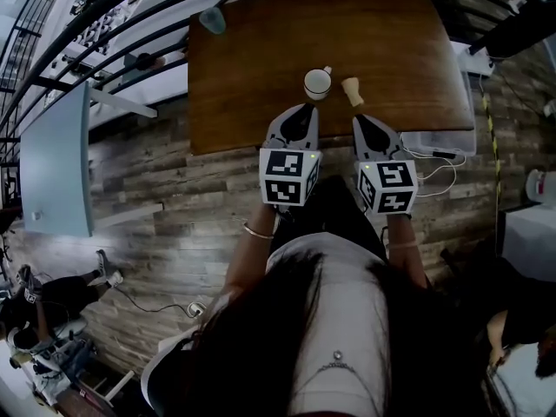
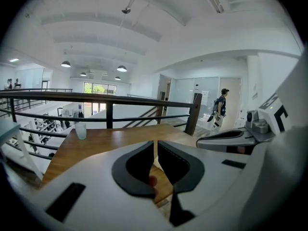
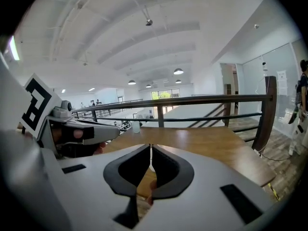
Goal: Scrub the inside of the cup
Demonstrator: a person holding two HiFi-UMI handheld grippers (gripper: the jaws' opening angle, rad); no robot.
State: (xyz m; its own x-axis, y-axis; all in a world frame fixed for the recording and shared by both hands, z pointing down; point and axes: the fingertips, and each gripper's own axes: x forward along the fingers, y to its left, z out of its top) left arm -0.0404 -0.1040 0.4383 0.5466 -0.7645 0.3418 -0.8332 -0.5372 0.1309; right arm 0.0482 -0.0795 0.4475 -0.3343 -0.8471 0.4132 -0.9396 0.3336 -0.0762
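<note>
Nothing has been scrubbed yet; by my reading this is the approach, before either tool has taken hold of anything. The white cup [image 1: 317,83] stands upright on the wooden table [image 1: 261,76], near its lower edge in the centre of the head view, its handle turned to the upper right. Just beside it on the right, apart from it, stands a small tan thing [image 1: 352,91], probably the scrubber, though it is too small for me to be sure. A clear tumbler [image 1: 211,20] sits well away at the table's upper left corner. The left gripper [image 1: 304,109] hangs just below the cup in the frame, at the table's edge, and the right gripper [image 1: 361,120] is just below the tan thing; neither touches anything. In each gripper view the claw is pressed together, with only a thin slit between the dark pads and nothing pinched in it. As I judge it, the next move calls for both claws to spread before they go further in, the left to steady the cup by its wall or rim and the right to close on the tan thing. The cup looks light, so a nudge from pressed-together tips could slide or tip it
</note>
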